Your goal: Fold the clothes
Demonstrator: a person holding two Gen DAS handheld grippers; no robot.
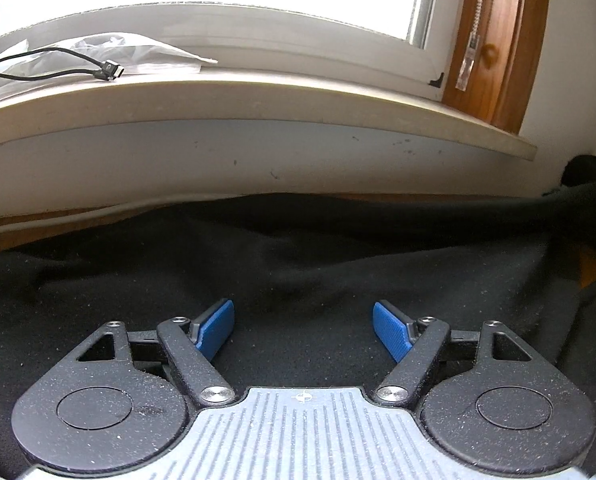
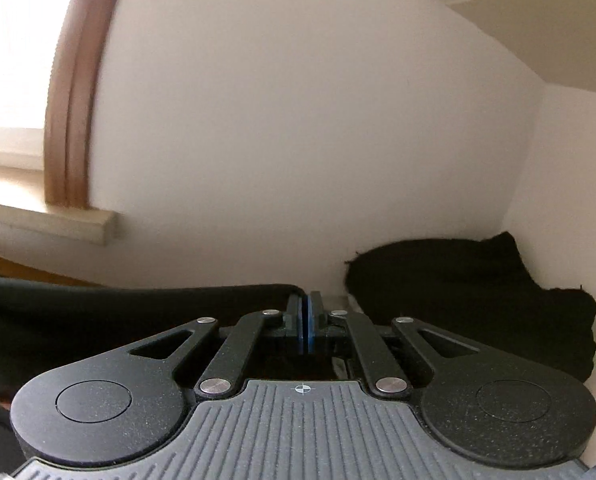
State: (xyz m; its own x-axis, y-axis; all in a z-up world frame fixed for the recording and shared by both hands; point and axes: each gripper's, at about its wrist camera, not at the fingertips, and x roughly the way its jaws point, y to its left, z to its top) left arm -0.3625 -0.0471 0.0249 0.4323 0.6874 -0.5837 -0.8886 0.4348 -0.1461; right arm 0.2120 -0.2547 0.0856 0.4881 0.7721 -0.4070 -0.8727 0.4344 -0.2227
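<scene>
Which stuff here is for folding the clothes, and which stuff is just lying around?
For the folding:
- black garment spread below the window
- left gripper, open above it
- right gripper, shut
- black bundle of cloth in the corner

Just lying about:
- black cable on the windowsill
- clear plastic bag

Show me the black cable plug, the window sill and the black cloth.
black cable plug (image 1: pixel 111 71), left wrist view, connector end.
window sill (image 1: pixel 257 100), left wrist view, bare top.
black cloth (image 1: pixel 298 264), left wrist view, middle folds.
</scene>
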